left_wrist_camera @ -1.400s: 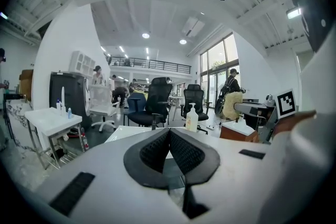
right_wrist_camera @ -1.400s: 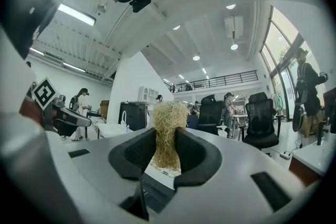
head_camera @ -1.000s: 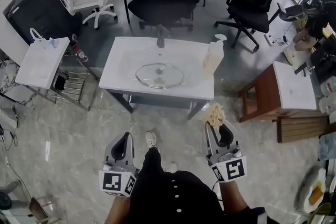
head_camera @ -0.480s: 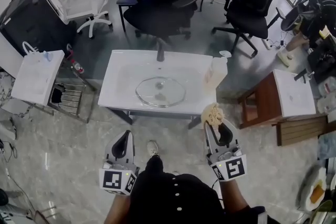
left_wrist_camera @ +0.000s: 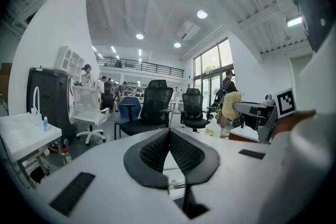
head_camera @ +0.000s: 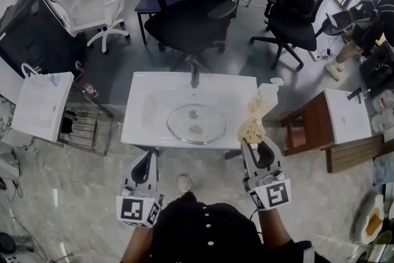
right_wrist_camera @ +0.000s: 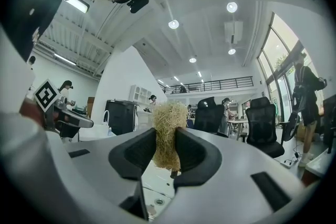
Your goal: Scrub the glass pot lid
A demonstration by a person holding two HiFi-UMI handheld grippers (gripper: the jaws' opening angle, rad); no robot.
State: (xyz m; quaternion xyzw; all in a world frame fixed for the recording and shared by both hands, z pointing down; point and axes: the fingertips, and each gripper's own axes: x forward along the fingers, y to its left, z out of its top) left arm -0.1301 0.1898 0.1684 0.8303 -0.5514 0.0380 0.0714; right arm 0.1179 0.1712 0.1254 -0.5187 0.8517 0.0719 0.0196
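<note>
right gripper (right_wrist_camera: 166, 136): pinching tan fibrous scrubber pad (right_wrist_camera: 169, 118), readying it for scrubbing. left gripper (left_wrist_camera: 169, 135): jaws pressing together, empty. round clear glass pot lid (head_camera: 196, 124): lying flat in white sink basin (head_camera: 136, 132), ahead of both grippers.

Open space over the white sink (head_camera: 138, 129) at frame centre, glass lid (head_camera: 196, 123) lying low in its bowl, faucet (head_camera: 195, 77) upright at the far rim, soap bottle (head_camera: 265, 98) crowding the right corner, wooden stool (head_camera: 308, 125) close at right, bare floor (head_camera: 74, 194) lower left.

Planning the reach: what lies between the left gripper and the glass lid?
Head view: only floor and the sink's front rim separate left gripper from lid.
</note>
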